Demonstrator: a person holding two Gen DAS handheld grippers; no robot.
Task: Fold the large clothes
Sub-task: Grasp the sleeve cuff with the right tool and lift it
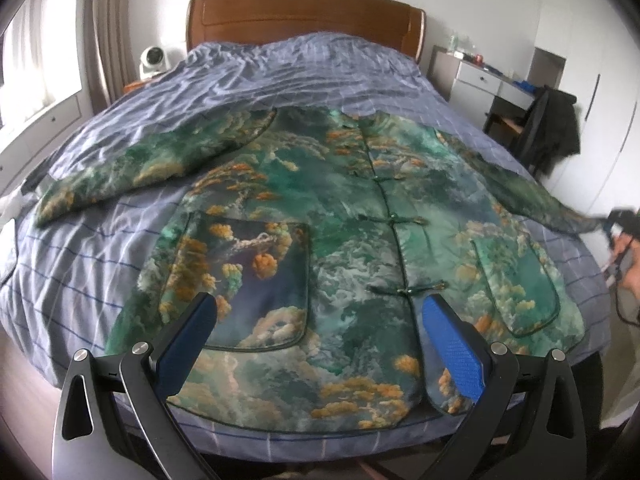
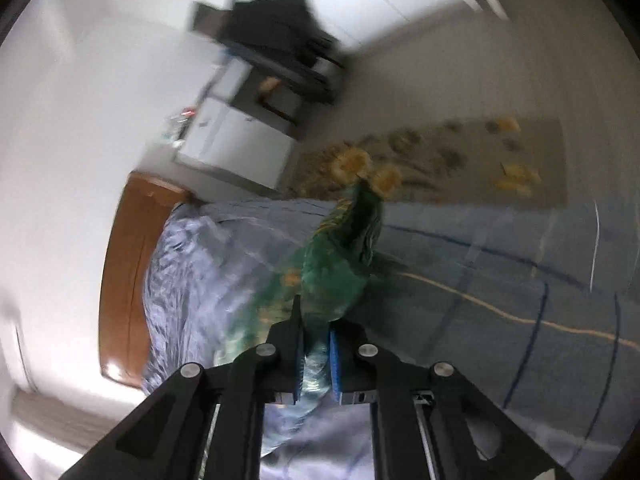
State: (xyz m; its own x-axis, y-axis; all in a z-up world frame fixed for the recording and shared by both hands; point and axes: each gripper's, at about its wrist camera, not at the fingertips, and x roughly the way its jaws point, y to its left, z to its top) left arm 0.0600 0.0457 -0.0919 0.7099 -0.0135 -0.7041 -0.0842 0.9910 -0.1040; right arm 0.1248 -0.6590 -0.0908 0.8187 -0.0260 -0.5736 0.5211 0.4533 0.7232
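Bed: wooden headboard, rumpled blue checked cover.
Walls: plain white.
Window: at left, curtain beside it, daylight coming in.
Bedside: small white fan.
Right wall: white drawer unit, dark garment draped over a chair.
Floor: patterned rug beside the bed.

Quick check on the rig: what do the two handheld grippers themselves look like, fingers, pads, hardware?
Both match. The left gripper has black angular fingers with triangular cutouts, round silver pivot bolts and textured blue pads. The right gripper shows the same black linkage, silver bolts and blue pads, plus silvery rails behind. A dark cable hangs by it in the left wrist view.
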